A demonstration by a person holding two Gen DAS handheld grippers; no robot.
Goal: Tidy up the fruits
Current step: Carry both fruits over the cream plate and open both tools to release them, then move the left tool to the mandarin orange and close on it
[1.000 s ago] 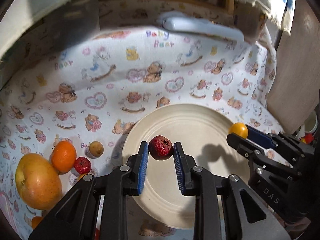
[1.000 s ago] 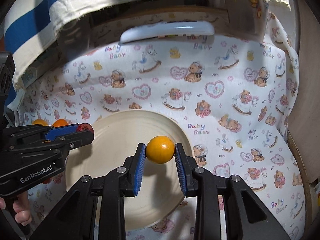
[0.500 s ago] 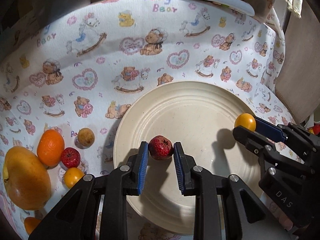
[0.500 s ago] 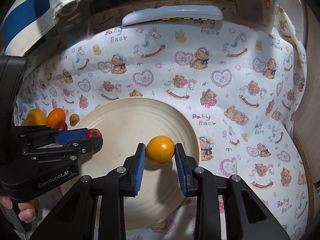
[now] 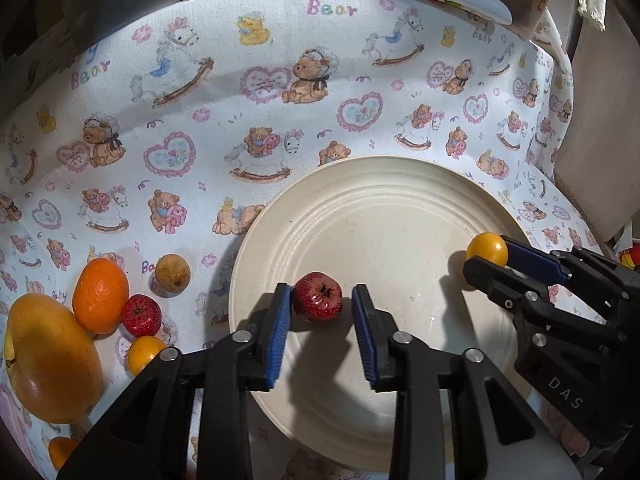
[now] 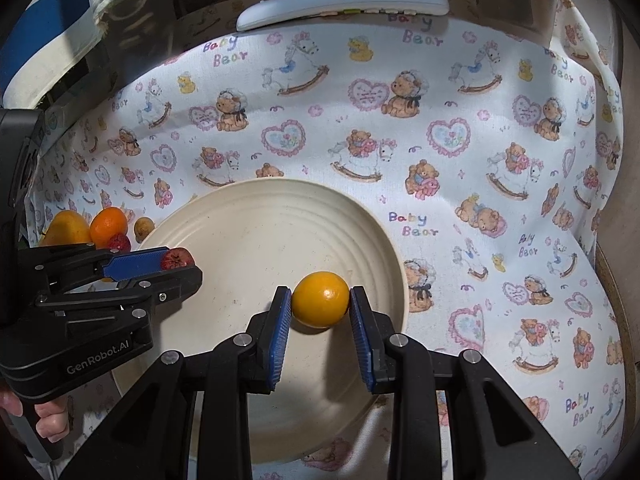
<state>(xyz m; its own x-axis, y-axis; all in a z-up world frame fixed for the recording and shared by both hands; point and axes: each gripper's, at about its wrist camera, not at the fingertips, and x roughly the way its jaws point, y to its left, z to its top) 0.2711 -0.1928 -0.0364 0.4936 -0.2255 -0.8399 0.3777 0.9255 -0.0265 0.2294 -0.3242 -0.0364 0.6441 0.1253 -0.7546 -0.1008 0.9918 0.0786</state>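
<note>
The small red fruit [image 5: 317, 297] is lying on the cream plate [image 5: 384, 208], between the blue pads of the left gripper [image 5: 320, 300]. The left pad is still against its side, while a gap is showing on the right, so the fingers [image 5: 280, 320] are no longer clamping it; they have just been opening. The left gripper is pointing steeply down over the near-left part of the plate.

The right gripper [image 6: 320, 305] is pinching a small yellow-orange fruit [image 6: 320, 299] between both pads, the fingers [image 6: 362, 332] clenched on it at their tips. It is hanging over the right half of the plate [image 6: 256, 208], tilted down. In the right wrist view, a hand [image 6: 50, 420] is gripping the handle of the left gripper at the lower left.

Left of the plate, on the counter, a cluster of fruit is lying close together: a large yellow-orange mango [image 5: 48, 360], an orange [image 5: 100, 295], another small red fruit [image 5: 141, 315], a small yellow fruit [image 5: 145, 354] and a brownish round fruit [image 5: 173, 273]. A Baby Bear printed cloth [image 5: 280, 92] is covering the counter, and a white remote [image 6: 340, 6] is lying at its far edge.
</note>
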